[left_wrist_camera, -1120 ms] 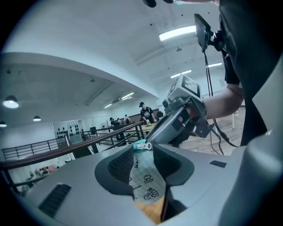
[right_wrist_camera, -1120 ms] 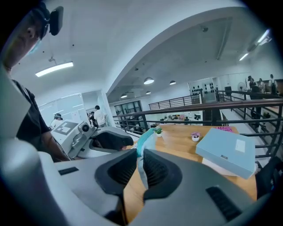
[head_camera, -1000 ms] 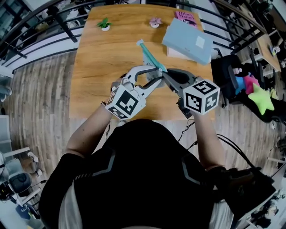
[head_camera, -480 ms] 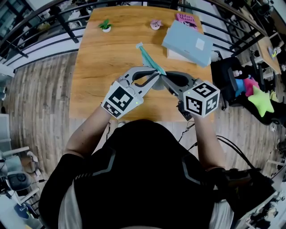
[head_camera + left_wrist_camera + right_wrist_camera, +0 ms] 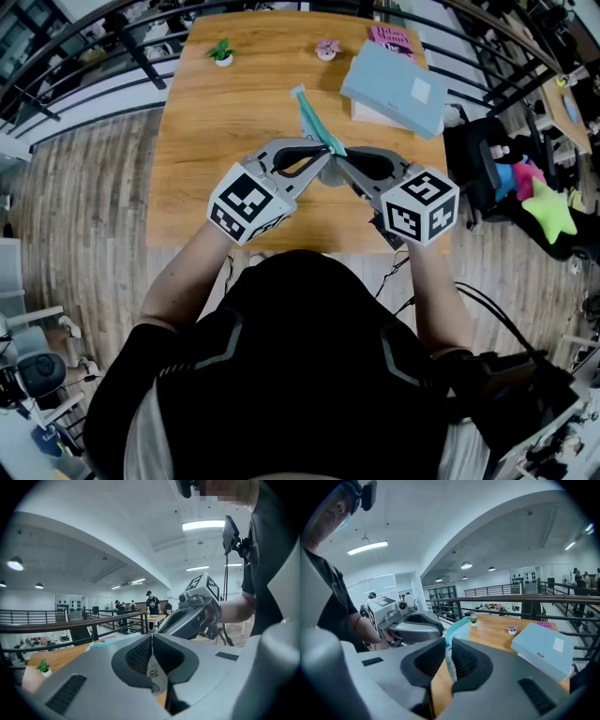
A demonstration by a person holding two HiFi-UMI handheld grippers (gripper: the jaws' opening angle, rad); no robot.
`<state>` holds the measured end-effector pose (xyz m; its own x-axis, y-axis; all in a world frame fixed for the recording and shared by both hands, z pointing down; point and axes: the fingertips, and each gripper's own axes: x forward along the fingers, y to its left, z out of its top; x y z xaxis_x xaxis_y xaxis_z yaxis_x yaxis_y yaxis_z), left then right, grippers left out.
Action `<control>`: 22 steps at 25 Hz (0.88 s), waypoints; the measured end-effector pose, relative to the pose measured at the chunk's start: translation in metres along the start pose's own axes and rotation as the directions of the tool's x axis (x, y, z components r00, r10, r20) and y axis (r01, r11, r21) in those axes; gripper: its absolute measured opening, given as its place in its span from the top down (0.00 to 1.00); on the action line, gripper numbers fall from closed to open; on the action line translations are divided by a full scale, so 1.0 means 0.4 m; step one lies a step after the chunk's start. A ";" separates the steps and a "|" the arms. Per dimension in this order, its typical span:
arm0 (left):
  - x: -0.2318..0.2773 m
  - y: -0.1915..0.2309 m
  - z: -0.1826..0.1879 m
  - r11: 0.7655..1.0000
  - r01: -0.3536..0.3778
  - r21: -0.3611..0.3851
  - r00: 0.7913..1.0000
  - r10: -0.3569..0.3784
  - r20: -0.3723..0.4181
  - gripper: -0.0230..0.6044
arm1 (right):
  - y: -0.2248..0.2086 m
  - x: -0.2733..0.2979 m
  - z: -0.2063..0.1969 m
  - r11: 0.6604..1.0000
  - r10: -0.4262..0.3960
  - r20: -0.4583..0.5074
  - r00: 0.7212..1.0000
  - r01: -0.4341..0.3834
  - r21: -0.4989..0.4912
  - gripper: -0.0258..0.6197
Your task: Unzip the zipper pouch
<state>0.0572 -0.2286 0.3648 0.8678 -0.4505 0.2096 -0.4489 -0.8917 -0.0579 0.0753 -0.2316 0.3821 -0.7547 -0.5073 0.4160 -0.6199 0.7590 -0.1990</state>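
Observation:
A teal zipper pouch (image 5: pixel 314 117) hangs in the air over the wooden table (image 5: pixel 211 169), stretching up and away from both grippers. My right gripper (image 5: pixel 340 162) is shut on the pouch's near end, and the teal fabric (image 5: pixel 457 629) rises from between its pads (image 5: pixel 464 657). From the left, my left gripper (image 5: pixel 327 160) meets the right one tip to tip. It is shut on a small grey pull tab (image 5: pixel 154 679) that hangs down between its pads (image 5: pixel 138 653). The right gripper's body (image 5: pixel 192 616) shows just beyond it.
A light blue box (image 5: pixel 394 86) lies at the table's far right on a pink book (image 5: pixel 389 37). A small green plant (image 5: pixel 221 51) and a small pink flower pot (image 5: pixel 326 48) stand at the far edge. Black railings run behind the table; a bag and bright toys (image 5: pixel 548 204) sit at the right.
The left gripper's jaws have shut on the pull tab at the pouch's near end, and its cube has shifted left. The right gripper and the pouch have barely moved.

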 end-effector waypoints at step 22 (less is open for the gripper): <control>-0.034 0.027 -0.085 0.991 0.025 -0.131 0.985 -0.047 -0.168 0.91 | 0.018 0.019 -0.088 0.993 0.103 -0.106 0.989 -0.096 0.071 0.88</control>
<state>0.0336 -0.2306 0.3945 0.8395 -0.3946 0.3735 -0.4514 -0.8891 0.0755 0.0724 -0.2157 0.4150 -0.7878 -0.3802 0.4846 -0.5580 0.7736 -0.3003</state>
